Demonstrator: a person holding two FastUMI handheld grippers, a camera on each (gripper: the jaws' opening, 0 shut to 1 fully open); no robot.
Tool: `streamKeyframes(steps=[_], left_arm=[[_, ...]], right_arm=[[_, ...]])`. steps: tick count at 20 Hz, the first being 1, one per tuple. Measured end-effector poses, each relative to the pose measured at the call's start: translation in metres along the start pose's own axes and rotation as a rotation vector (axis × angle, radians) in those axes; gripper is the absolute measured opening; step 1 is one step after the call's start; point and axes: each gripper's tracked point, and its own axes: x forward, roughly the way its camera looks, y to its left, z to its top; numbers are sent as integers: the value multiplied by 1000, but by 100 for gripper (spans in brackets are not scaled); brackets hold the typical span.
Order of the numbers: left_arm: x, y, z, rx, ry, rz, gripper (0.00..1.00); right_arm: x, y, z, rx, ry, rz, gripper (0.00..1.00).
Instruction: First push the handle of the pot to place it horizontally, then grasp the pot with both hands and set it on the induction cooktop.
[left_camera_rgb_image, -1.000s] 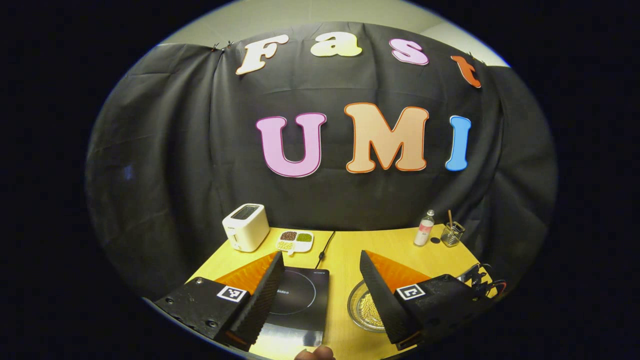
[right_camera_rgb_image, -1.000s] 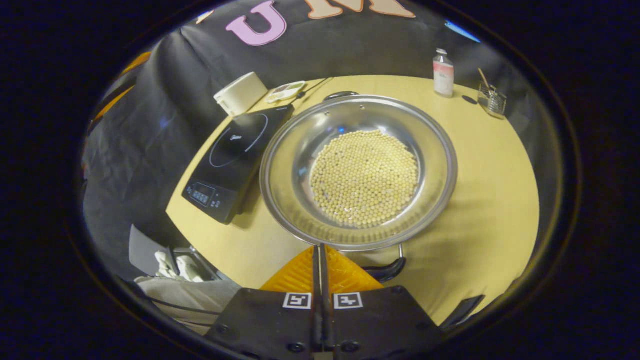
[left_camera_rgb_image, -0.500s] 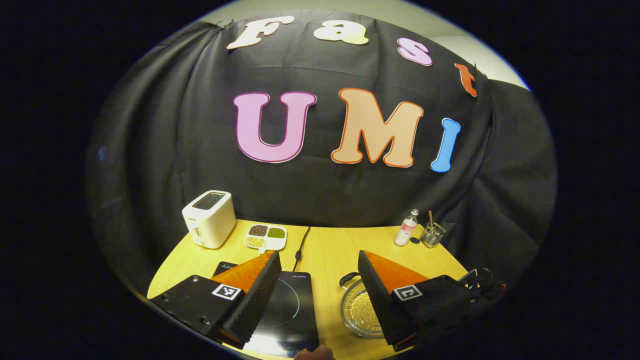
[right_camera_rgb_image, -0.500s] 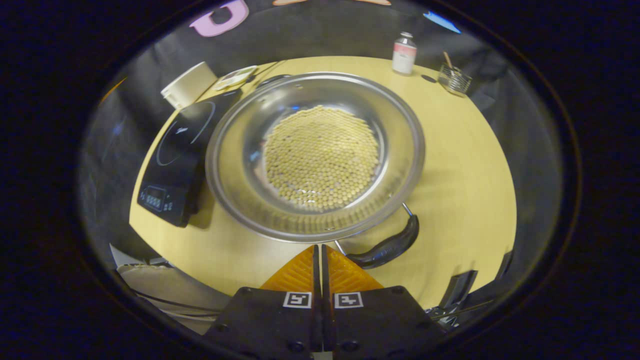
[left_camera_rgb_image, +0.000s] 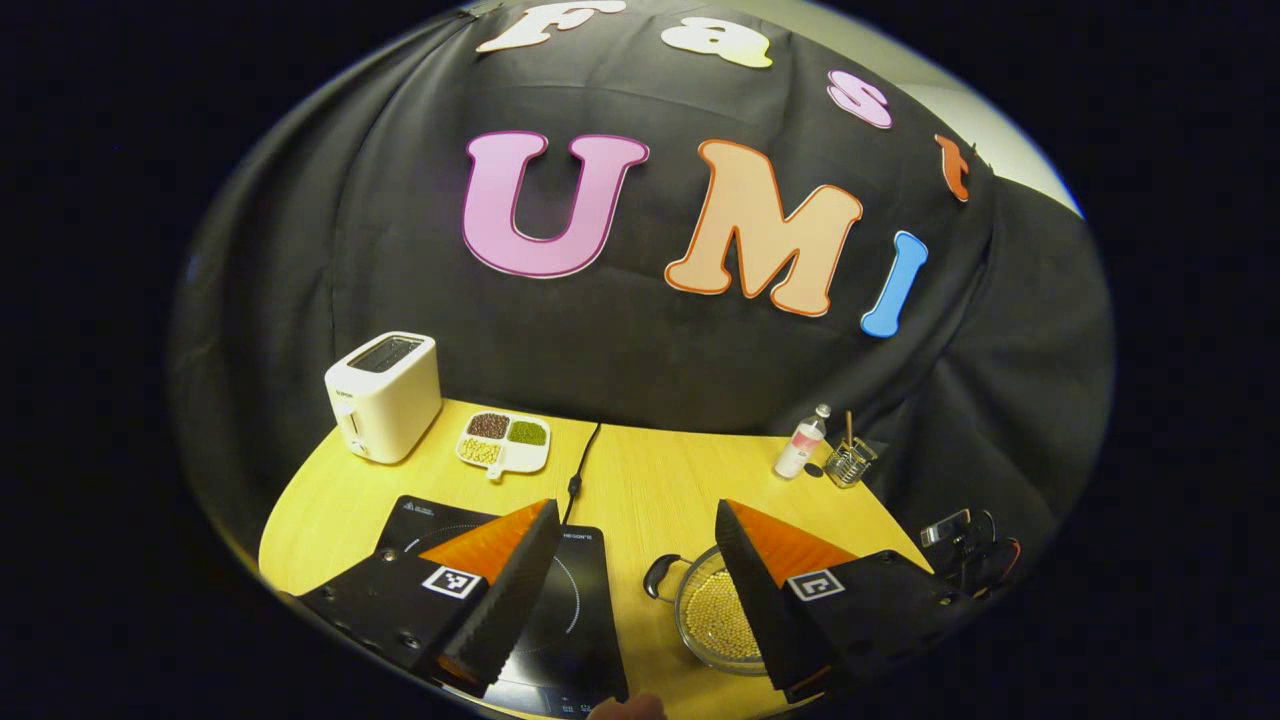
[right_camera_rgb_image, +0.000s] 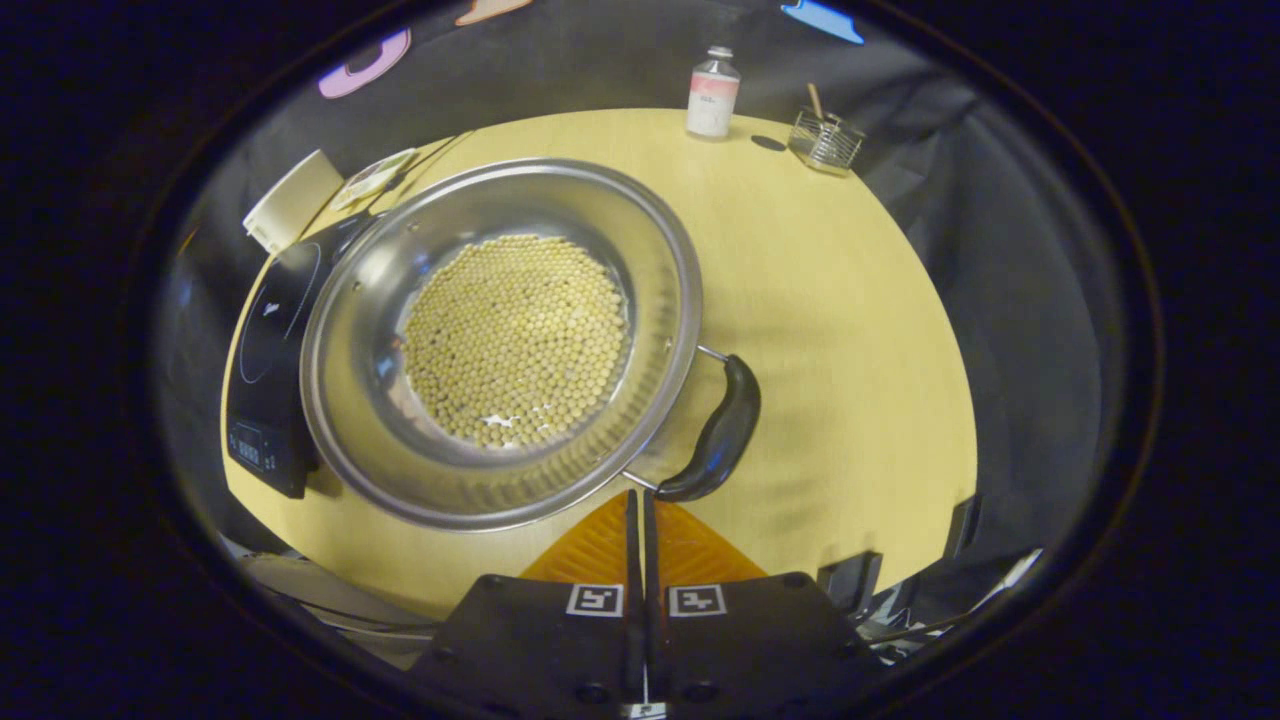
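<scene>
Right gripper (right_camera_rgb_image: 640, 497) closed beside pot (right_camera_rgb_image: 500, 340) handle (right_camera_rgb_image: 718, 430), left gripper (left_camera_rgb_image: 635, 520) open

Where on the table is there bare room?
Bare table lies right of the pot, up to the bottle and glass holder. Crowded on the left: cooktop, toaster, divided dish.

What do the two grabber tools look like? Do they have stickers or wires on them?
Each tool has a black body with bolts. The left gripper carries two wedge-shaped fingers with ribbed inner faces, and a small square black-and-white marker sits at the base of each finger. The right gripper bears the same pair of square markers side by side. No wire on either tool can be made out.
</scene>
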Motion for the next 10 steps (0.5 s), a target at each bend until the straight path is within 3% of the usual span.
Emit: streamKeyframes(steps=[6,10], left_arm=[[8,-18,-44,-40,133,21,96],[16,-25,-71,13,201,60,96]], right_arm=[[18,-29,33,-26,-20,36,3],[23,-53,60,-17,-51,64,2]])
